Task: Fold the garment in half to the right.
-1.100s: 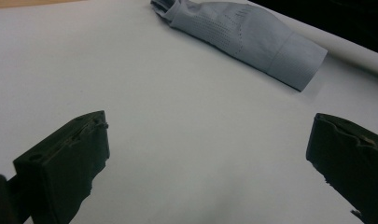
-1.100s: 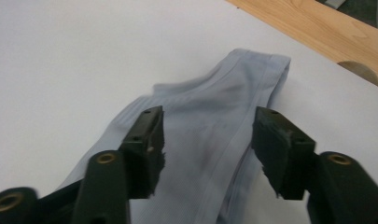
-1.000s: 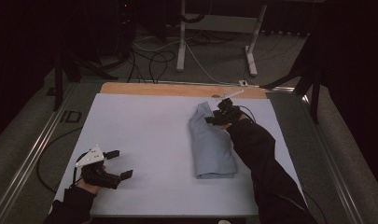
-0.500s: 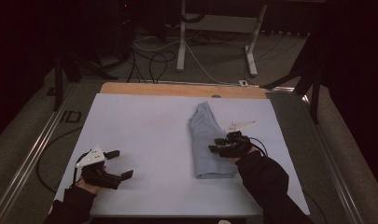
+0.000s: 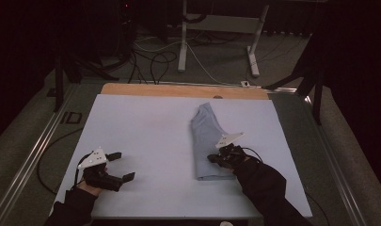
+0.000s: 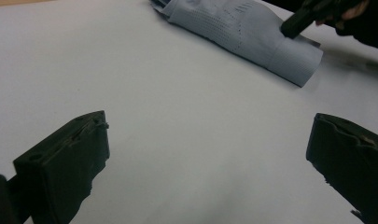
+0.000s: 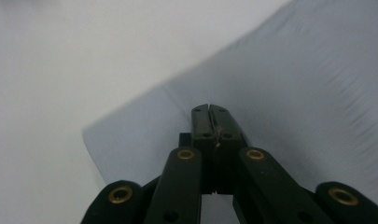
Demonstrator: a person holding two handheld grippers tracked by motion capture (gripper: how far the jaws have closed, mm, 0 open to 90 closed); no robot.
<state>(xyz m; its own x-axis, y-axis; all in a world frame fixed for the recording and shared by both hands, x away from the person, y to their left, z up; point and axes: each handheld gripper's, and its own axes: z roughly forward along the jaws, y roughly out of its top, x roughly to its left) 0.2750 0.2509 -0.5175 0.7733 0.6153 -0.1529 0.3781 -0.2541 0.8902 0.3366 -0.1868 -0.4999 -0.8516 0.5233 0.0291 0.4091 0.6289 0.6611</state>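
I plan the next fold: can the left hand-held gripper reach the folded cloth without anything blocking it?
Probably yes. The left hand-held gripper is open, and bare white table cover lies between it and the folded cloth. The right hand-held gripper sits on the cloth's near part.

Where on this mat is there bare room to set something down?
The widest bare stretch of the white mat lies between the left gripper and the folded cloth, running to the far wooden edge. It is crowded where the right gripper sits over the cloth's near end.
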